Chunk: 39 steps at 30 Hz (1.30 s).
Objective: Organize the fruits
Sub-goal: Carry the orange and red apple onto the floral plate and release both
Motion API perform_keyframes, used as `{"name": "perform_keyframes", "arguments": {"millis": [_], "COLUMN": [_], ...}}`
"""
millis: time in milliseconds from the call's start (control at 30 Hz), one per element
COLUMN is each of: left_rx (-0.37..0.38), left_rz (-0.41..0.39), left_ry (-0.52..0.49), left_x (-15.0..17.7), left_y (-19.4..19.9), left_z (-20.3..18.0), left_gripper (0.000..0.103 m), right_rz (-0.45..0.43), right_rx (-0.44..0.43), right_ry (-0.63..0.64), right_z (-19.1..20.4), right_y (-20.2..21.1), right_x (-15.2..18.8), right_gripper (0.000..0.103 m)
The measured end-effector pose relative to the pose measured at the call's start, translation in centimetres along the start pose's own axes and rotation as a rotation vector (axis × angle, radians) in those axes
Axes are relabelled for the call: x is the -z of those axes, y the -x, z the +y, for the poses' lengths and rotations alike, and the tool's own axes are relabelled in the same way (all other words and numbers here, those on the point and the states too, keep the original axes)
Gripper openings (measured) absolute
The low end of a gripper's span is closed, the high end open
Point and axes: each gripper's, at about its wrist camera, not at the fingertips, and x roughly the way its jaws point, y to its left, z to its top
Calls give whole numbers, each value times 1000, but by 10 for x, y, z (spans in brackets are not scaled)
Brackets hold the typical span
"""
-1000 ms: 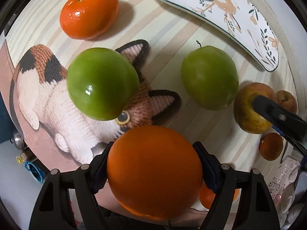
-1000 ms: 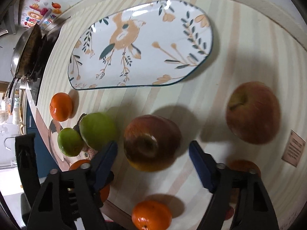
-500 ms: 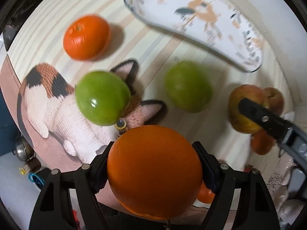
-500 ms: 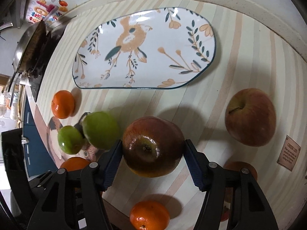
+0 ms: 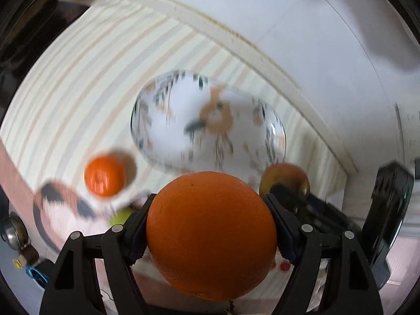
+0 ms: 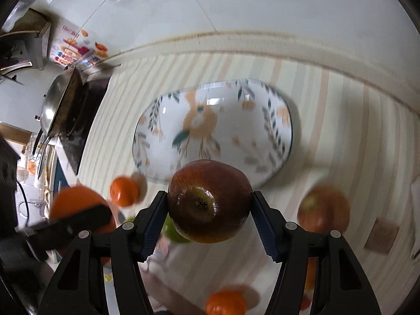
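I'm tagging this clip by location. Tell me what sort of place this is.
Most likely a home kitchen. A metal pan sits on a dark stovetop at the left, beside a countertop under a striped mat, with a bird-patterned plate and loose fruit; a tiled wall rises behind.

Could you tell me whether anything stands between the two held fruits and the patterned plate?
Nothing visible does. The left gripper holds the orange and the right gripper holds the red apple, both facing the plate, whose surface looks bare. The small tangerine sits off to the side.
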Motion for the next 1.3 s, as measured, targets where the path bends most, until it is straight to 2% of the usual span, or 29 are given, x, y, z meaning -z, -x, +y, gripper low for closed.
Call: {"name": "perform_keyframes", "arguments": {"millis": [167,400,667,1033,1100,1133,1233,1300], "left_rx": [-50,-94,-106,-151,-160,-163,-155,-149], "left_rz": [6,74,143,178,188,193,186,153], "left_ry": [-27,-54,-72,-56,-54,-53,-56,-58], "left_x": [-58,-106,-114,-112,-113,-114,-117,-120], "left_y": [-23,-71,-102,-117,-118,-118,-111,-99], "left_z": [2,6,12,23,22,23,25,24], "left_gripper": [77,77,77,78,78,78,80,87], "right_rz": [10,45,96,126,137,140,132,122], "right_rx": [39,76,87,60,63,57,65,76], "right_ry": [9,22,43,-22,-44,-61,-78,-75], "right_z": [-2,-2,-5,-14,-17,-19,-18,-17], "right_y": [-28,-78,-98,-103,-104,-103,-98,-91], "right_x": [-37,-74,-90,-96,-98,-98,-100,-99], "right_gripper": [66,66,66,68,76,84,89,93]}}
